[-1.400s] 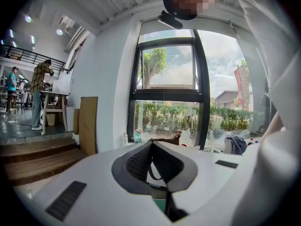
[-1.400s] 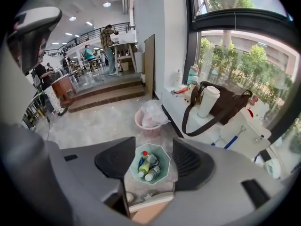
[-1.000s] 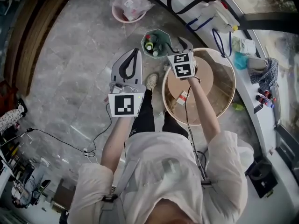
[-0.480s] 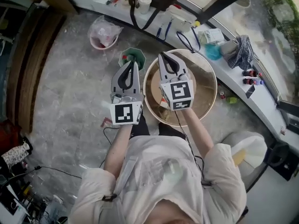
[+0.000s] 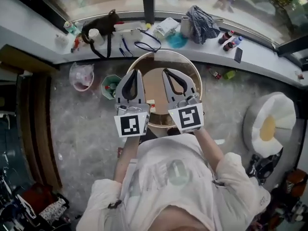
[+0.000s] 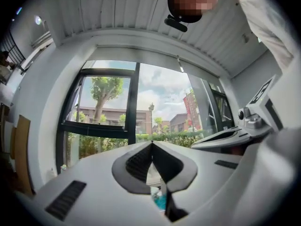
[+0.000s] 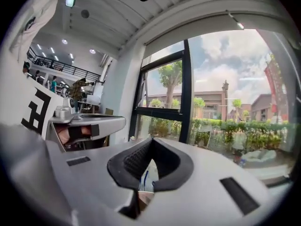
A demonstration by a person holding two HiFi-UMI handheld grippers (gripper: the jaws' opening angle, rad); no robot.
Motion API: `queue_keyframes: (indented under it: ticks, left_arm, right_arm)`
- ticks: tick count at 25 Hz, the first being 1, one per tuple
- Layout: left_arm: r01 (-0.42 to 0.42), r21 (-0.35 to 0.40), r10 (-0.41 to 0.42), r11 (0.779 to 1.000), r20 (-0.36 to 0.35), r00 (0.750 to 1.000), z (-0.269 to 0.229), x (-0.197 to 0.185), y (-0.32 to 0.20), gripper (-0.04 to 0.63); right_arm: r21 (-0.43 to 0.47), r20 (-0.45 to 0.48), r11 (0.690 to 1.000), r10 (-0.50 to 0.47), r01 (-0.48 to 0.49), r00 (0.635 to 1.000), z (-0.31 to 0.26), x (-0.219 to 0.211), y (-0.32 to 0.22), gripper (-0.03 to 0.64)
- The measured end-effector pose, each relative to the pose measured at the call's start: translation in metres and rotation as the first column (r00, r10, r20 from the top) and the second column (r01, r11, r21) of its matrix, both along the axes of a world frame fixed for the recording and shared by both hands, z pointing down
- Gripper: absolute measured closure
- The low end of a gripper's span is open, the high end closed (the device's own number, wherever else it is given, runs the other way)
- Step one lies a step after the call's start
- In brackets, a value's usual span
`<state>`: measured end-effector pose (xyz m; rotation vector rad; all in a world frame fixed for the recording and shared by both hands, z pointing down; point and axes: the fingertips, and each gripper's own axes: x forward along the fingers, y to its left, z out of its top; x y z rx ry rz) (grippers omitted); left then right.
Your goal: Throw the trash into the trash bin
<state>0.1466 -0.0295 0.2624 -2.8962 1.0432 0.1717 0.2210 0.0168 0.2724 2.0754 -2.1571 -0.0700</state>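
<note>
Both arms are rising since a second ago: I am holding the left gripper (image 5: 135, 71) and right gripper (image 5: 165, 71) side by side over the round table (image 5: 193, 82), each with jaws pressed together, pinching nothing. The green trash bin (image 5: 105, 80) is sitting on the floor beside it.

small green trash bin (image 5: 109, 81) stands upright on the grey floor (image 5: 82, 129), trash (image 5: 114, 87) showing inside.

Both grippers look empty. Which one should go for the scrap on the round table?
Left, marginally. Left gripper and right gripper hang shut and empty over the round table; the scrap lies nearer the left, and the green bin stands on that side.
</note>
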Motion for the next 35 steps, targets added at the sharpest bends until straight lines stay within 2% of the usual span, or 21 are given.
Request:
queue_keyframes:
  ticks: [6, 13, 19, 21, 28, 32, 35]
  left_arm:
    - [-0.116, 0.032, 0.116, 0.993, -0.005, 0.993, -0.015, 0.080, 0.067, 0.584]
    - [-0.151, 0.102, 0.148, 0.983, 0.034, 0.988, -0.029, 0.108, 0.089, 0.584]
    - [-0.077, 0.115, 0.078, 0.990, -0.006, 0.997, -0.031, 0.095, 0.076, 0.584]
    - [-0.057, 0.096, 0.058, 0.994, -0.005, 0.998, -0.028, 0.089, 0.073, 0.584]
    - [-0.016, 0.079, 0.016, 0.997, 0.009, 1.000, -0.022, 0.070, 0.067, 0.584]
    - [0.002, 0.079, -0.001, 0.997, -0.006, 1.000, -0.019, 0.053, 0.062, 0.584]
    - [0.016, 0.048, -0.015, 0.999, -0.007, 1.000, -0.009, 0.037, 0.055, 0.584]
  right_arm:
    - [0.021, 0.093, 0.993, 0.117, -0.120, 0.989, 0.001, 0.075, 0.067, 0.603]
    - [0.023, 0.101, 0.989, 0.144, -0.147, 0.984, 0.003, 0.104, 0.091, 0.603]
    - [0.035, 0.088, 0.994, 0.097, -0.100, 0.991, -0.001, 0.097, 0.088, 0.603]
    - [0.034, 0.078, 0.997, 0.072, -0.075, 0.994, -0.002, 0.093, 0.088, 0.603]
    - [0.017, 0.147, 1.000, 0.003, -0.006, 0.989, 0.005, 0.078, 0.080, 0.603]
    - [-0.019, 0.178, 0.999, -0.033, 0.037, 0.983, 0.017, 0.062, 0.072, 0.603]
    - [-0.098, 0.236, 0.989, -0.081, 0.107, 0.968, 0.048, 0.038, 0.061, 0.602]
